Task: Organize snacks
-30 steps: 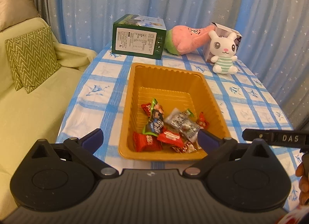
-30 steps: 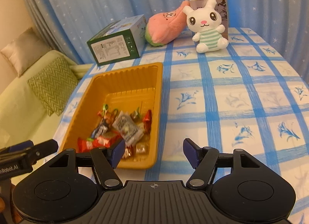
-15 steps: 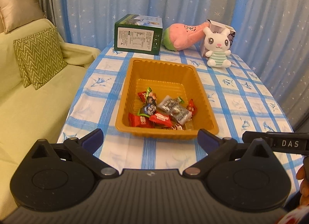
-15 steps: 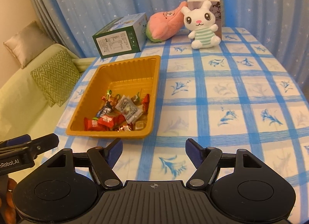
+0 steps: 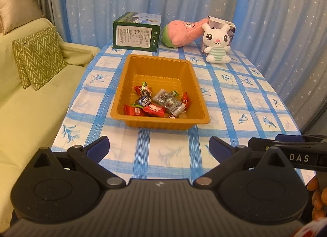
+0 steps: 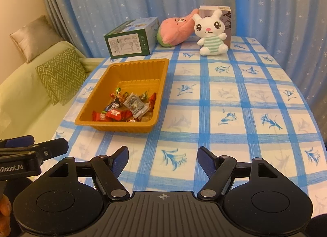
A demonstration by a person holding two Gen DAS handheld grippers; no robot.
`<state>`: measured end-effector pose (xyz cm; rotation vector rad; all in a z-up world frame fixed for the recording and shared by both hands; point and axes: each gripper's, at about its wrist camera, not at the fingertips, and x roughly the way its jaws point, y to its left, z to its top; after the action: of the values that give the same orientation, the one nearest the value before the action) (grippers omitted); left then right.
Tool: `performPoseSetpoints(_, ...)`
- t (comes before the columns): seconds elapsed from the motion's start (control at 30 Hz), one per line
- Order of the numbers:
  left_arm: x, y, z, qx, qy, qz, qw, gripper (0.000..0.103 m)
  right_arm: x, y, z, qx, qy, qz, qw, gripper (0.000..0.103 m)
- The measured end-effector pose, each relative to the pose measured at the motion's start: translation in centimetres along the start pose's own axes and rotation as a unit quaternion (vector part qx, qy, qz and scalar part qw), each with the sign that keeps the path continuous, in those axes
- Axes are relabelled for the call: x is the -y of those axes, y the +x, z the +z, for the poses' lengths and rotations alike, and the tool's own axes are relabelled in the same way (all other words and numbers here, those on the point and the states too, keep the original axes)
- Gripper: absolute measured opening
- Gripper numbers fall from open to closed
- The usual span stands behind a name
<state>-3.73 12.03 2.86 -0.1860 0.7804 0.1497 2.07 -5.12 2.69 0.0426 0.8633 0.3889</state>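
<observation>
An orange plastic tray (image 5: 159, 61) (image 6: 134, 64) sits on the blue-checked tablecloth and holds several wrapped snacks (image 5: 157, 102) (image 6: 124, 107) heaped at its near end. My left gripper (image 5: 159, 148) hovers open over the cloth in front of the tray with nothing between its blue pads. To the tray's right and nearer the table's front edge, my right gripper (image 6: 163, 158) has empty jaws that are still opening. Each gripper shows at the edge of the other's view.
At the table's far end stand a green box (image 5: 136, 32) (image 6: 130, 40), a pink plush (image 5: 184, 32) (image 6: 175, 29), a white rabbit plush (image 5: 216, 43) (image 6: 210, 34) and a small carton (image 6: 222, 11). A green sofa with cushions (image 5: 38, 56) lies left; blue curtains hang behind.
Both grippers have drawn back and slightly up from the tray, so it looks smaller and farther away. The right gripper's jaws have spread a little wider.
</observation>
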Motion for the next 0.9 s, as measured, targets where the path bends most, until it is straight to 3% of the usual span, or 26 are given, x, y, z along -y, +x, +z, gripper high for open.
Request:
performPoseSetpoints(0.57,0.7,-1.1,-1.0,0.002,0.021,0.031,0.9993,0.103,0.4,-2.6,-1.2,0.007,-0.003,-0.010,1.000,0.074)
performPoseSetpoints(0.9,1.3,-1.0,-1.1,-0.002,0.024,0.025,0.9994,0.103,0.6,-2.5,-1.3,0.007,-0.002,-0.010,1.000,0.074)
